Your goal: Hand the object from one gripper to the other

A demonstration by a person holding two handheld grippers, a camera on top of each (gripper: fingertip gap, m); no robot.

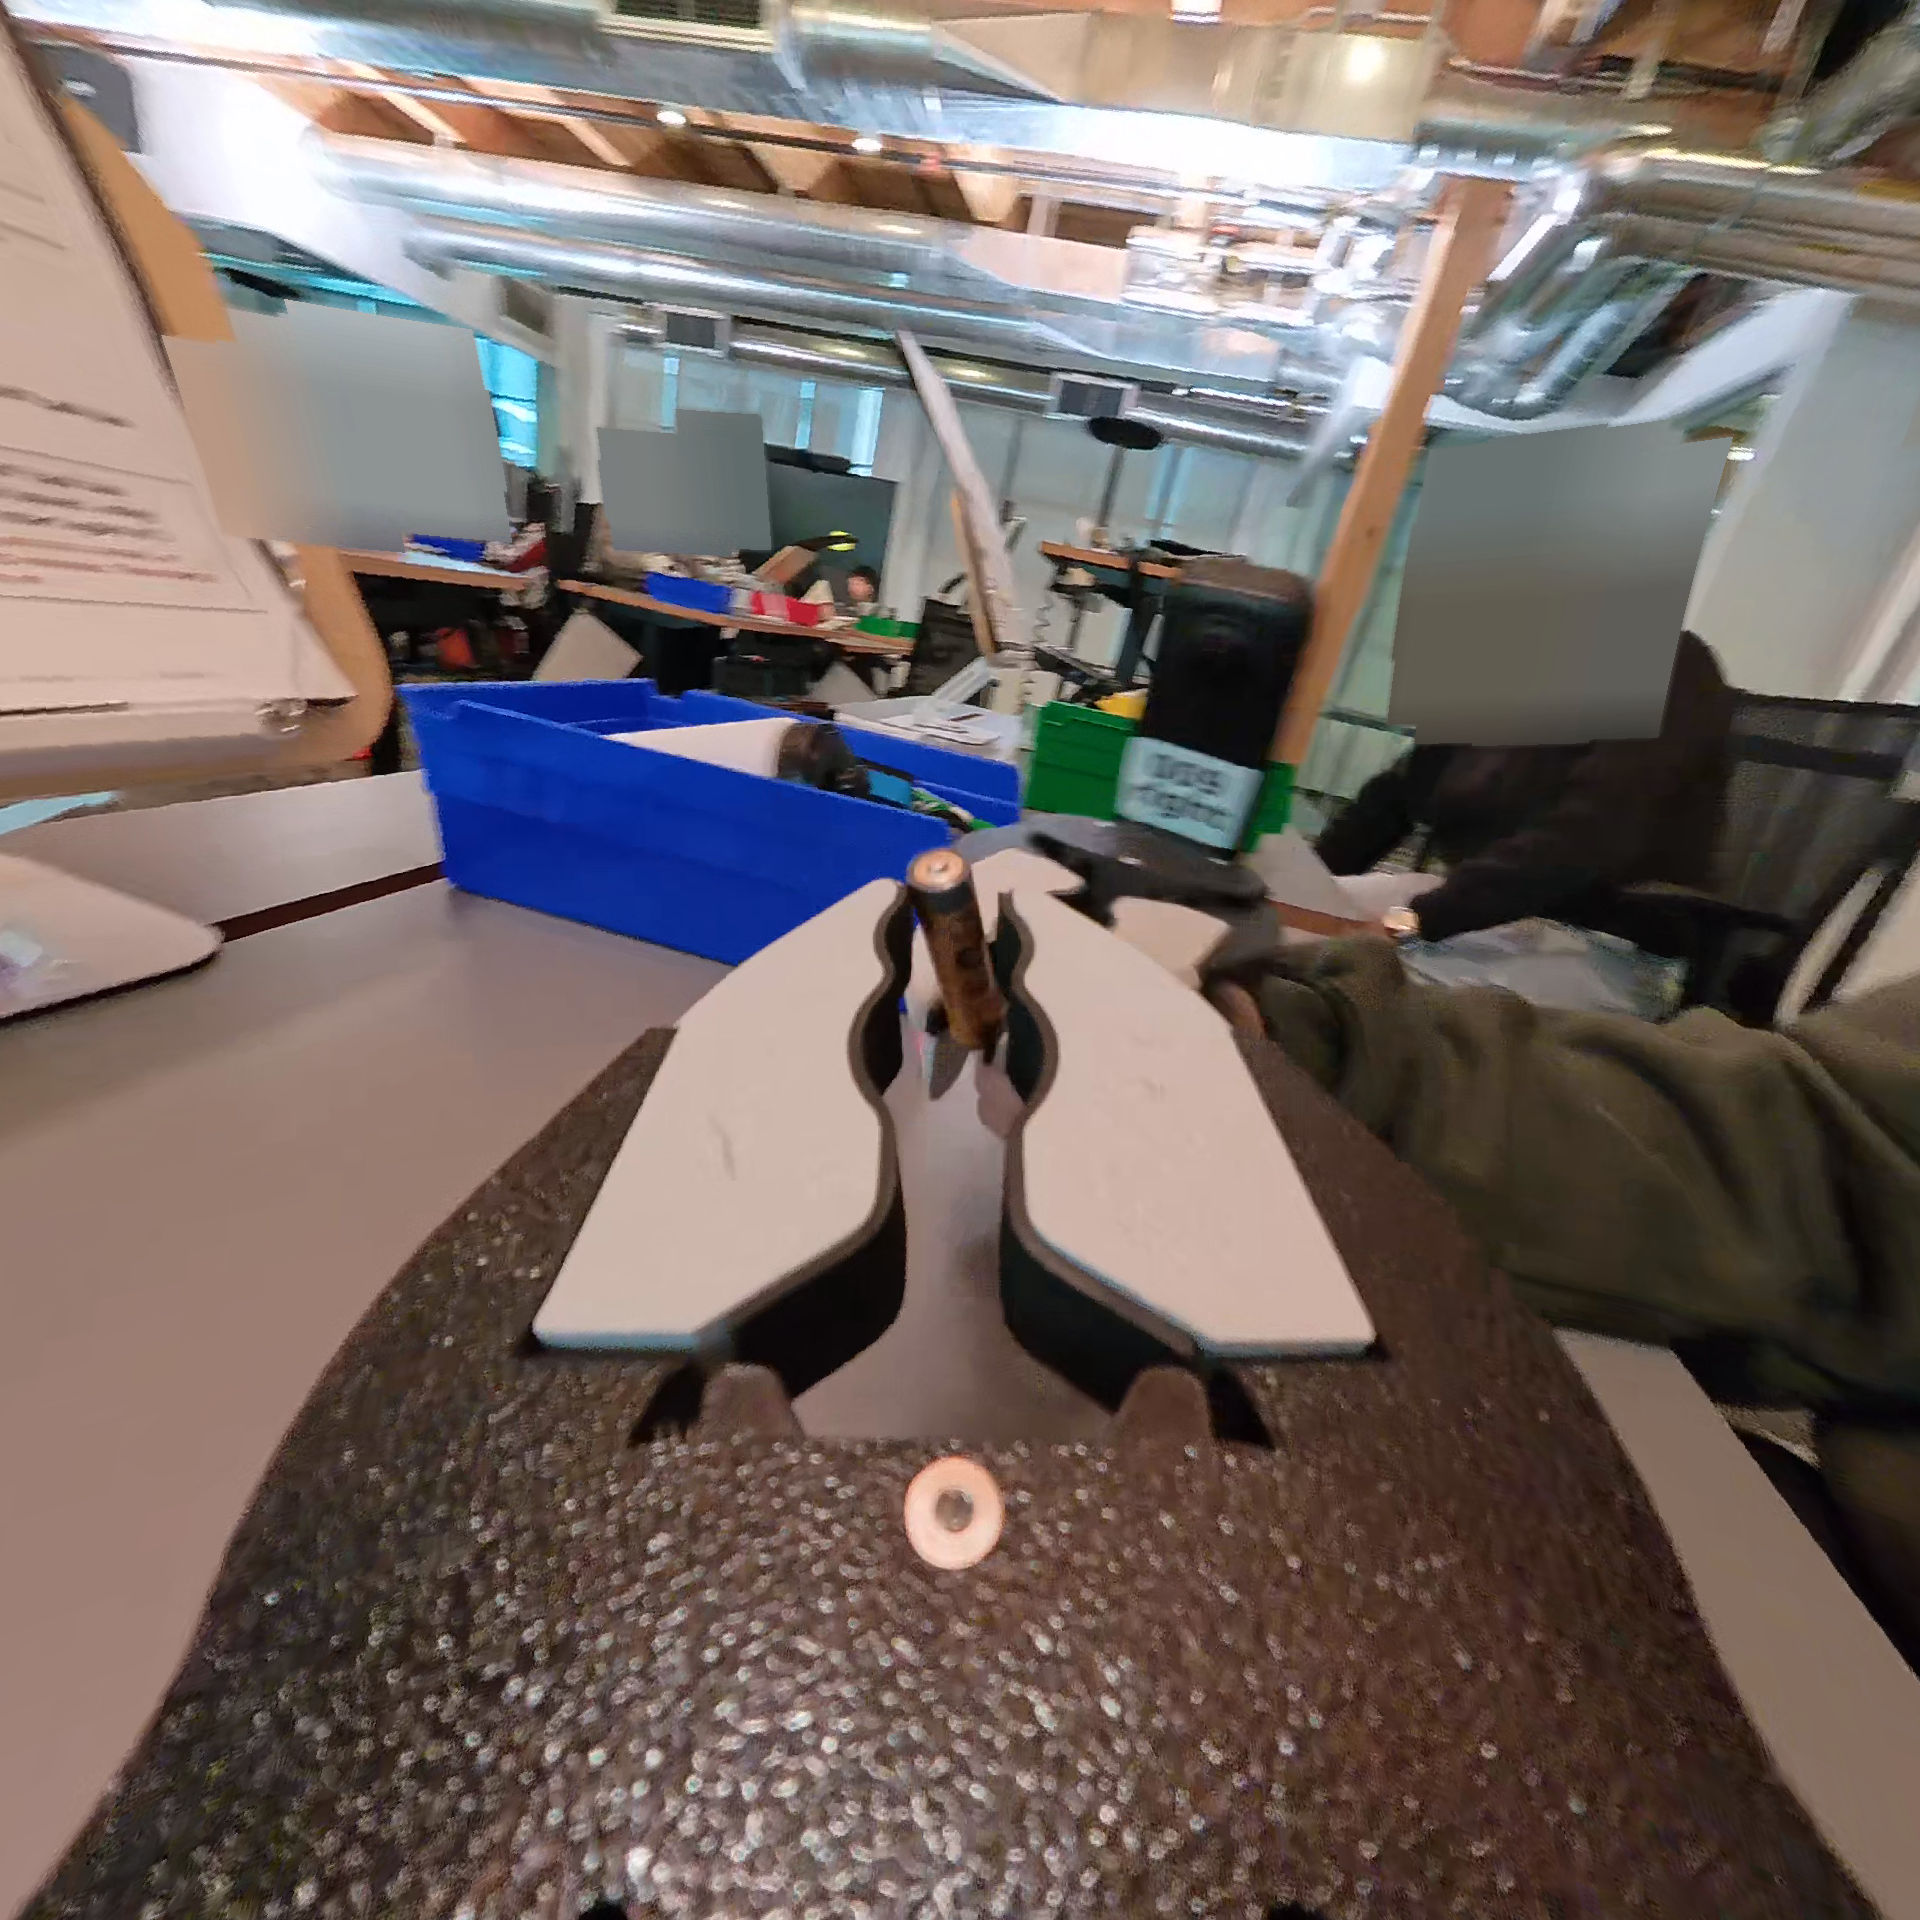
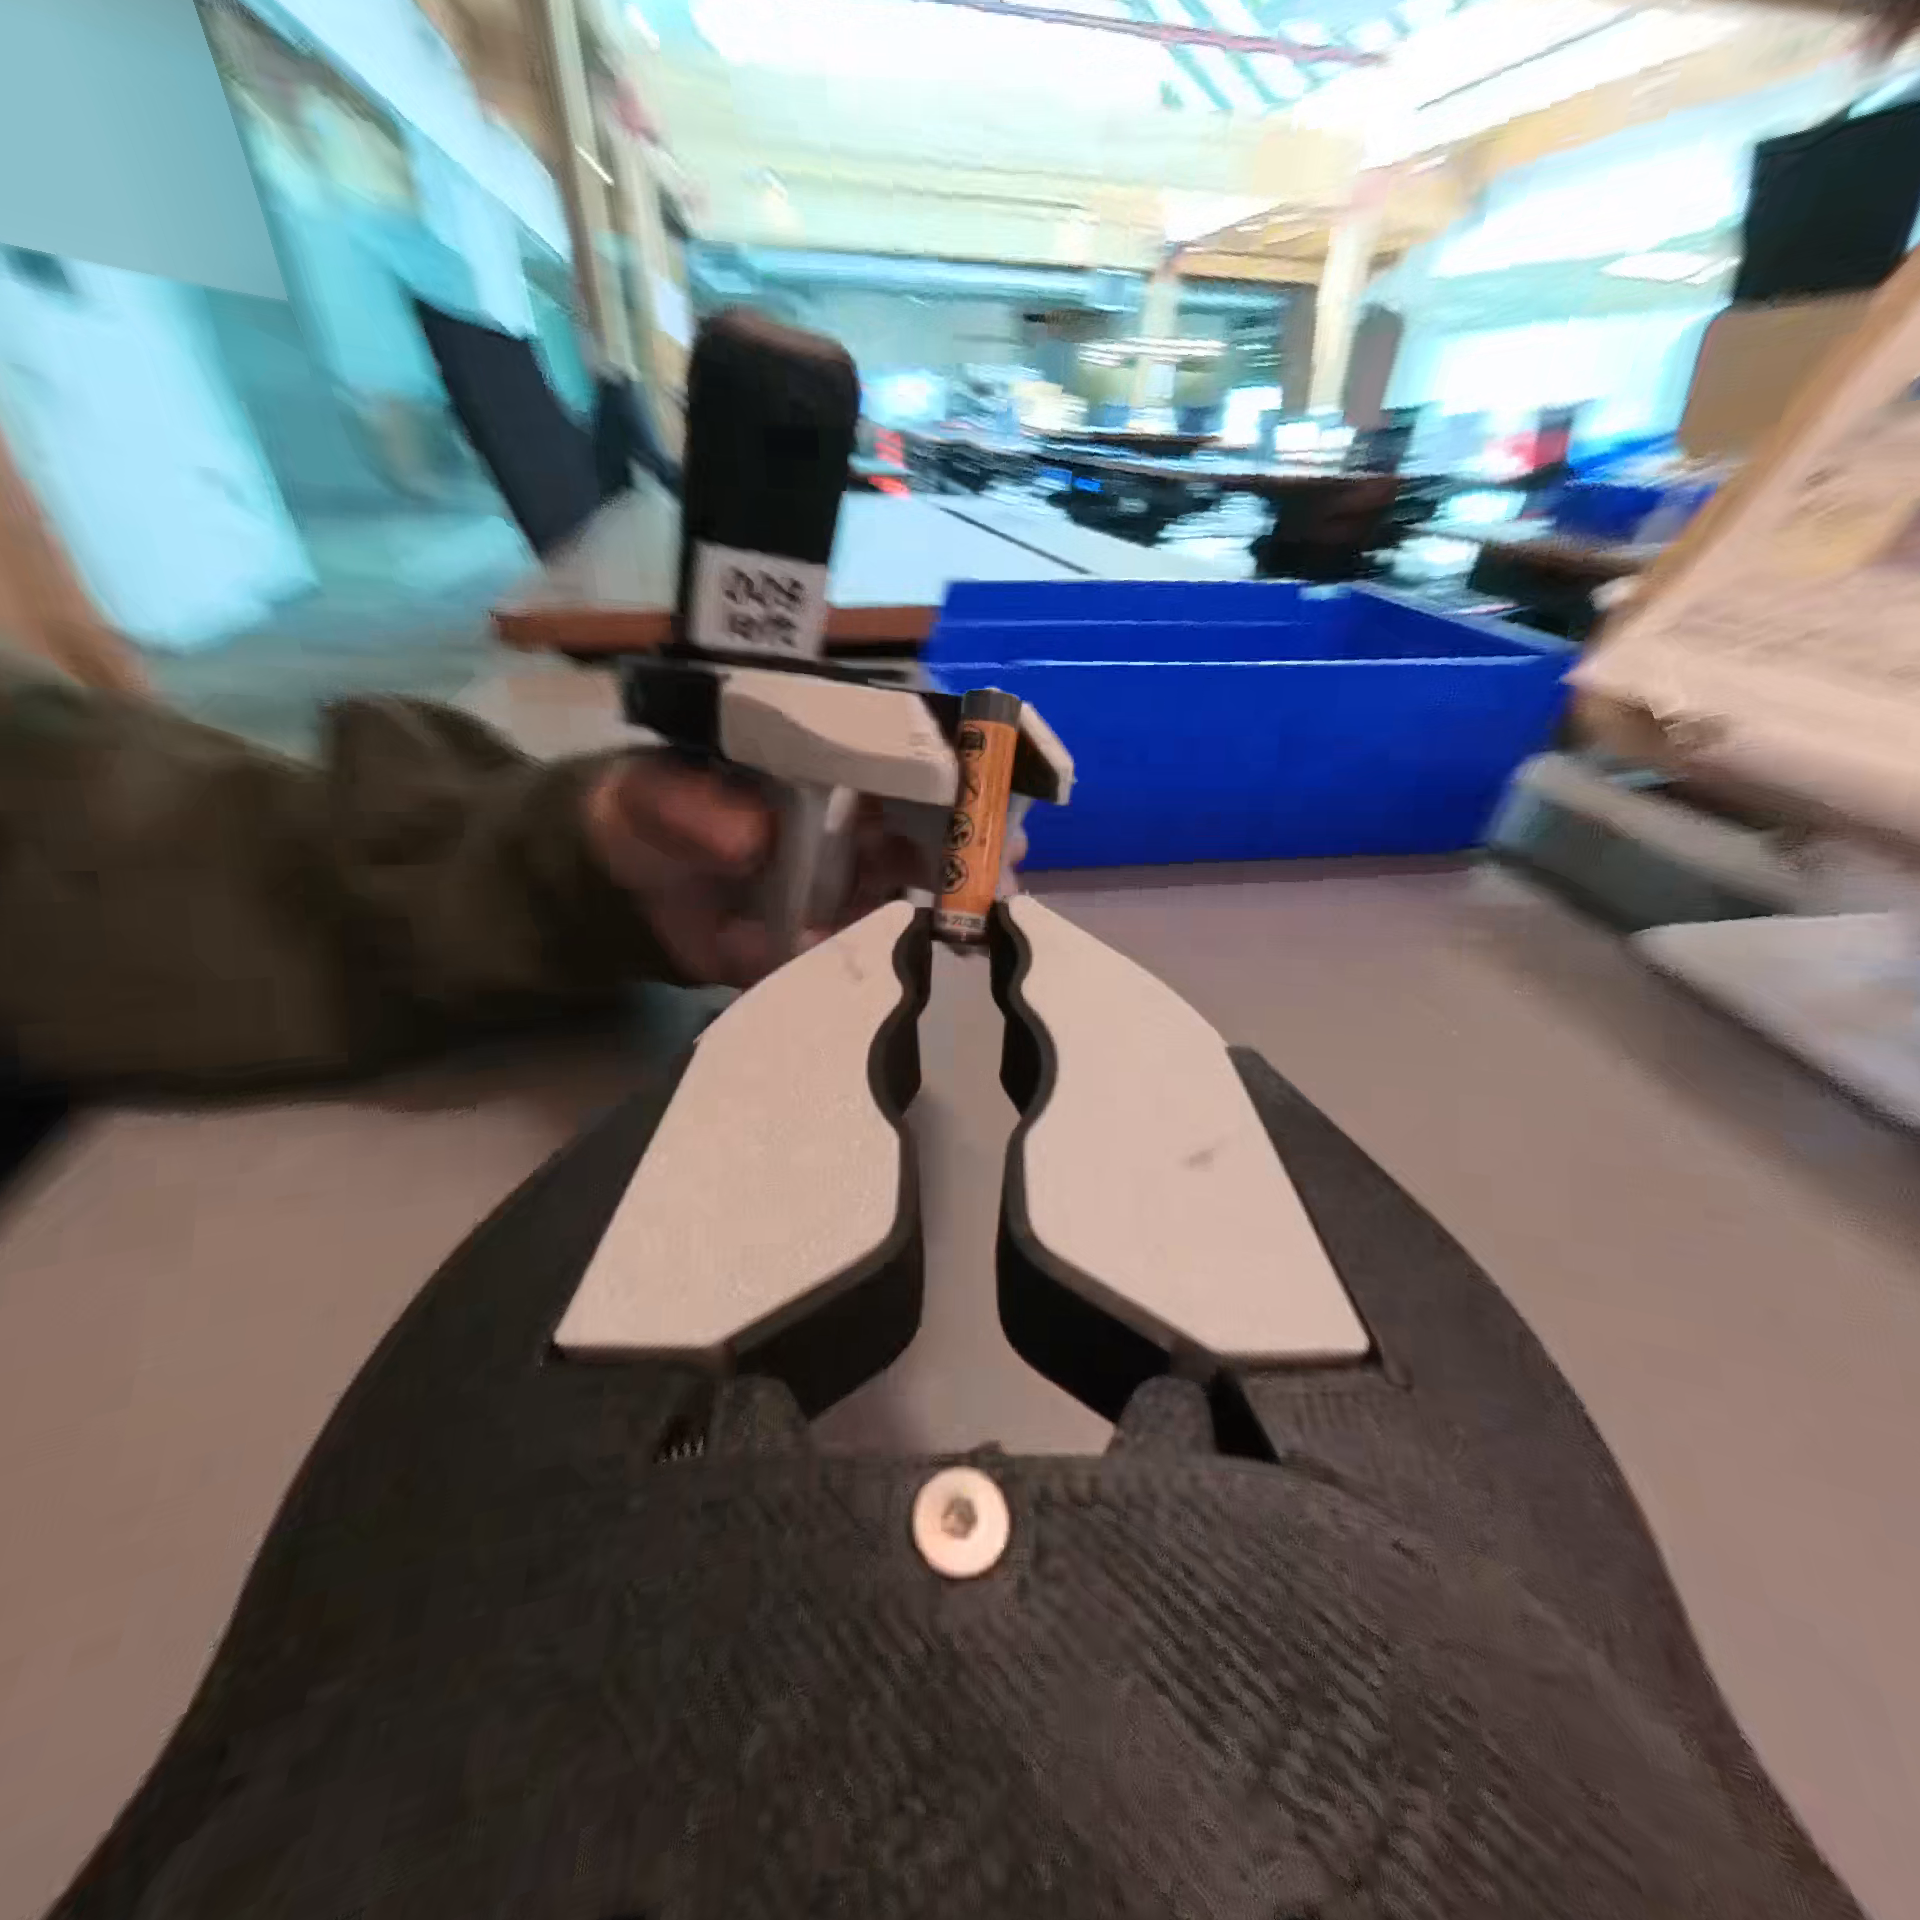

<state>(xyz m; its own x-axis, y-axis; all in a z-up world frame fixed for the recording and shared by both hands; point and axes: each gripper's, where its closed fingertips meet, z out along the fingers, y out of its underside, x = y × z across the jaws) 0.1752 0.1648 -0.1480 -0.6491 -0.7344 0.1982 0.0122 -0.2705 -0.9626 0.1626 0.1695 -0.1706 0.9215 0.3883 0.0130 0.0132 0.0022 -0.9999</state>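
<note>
1. Your left gripper (image 1: pixel 951 935), with its smooth grey wavy-edged fingers, is pinching the small orange-and-black cylindrical battery (image 1: pixel 954 956) upright, metal cap up.
2. Your right gripper (image 2: pixel 961 925) is closing its tips around the battery's (image 2: pixel 977 816) lower end; you cannot tell whether they are gripping it.
3. Both are hovering over the matte grey table (image 1: pixel 312 1091), with a glossy blue plastic bin (image 1: pixel 665 831) behind.
4. Motion blur is smearing the workshop background, and the battery's bottom end is hiding between the tips.
</note>
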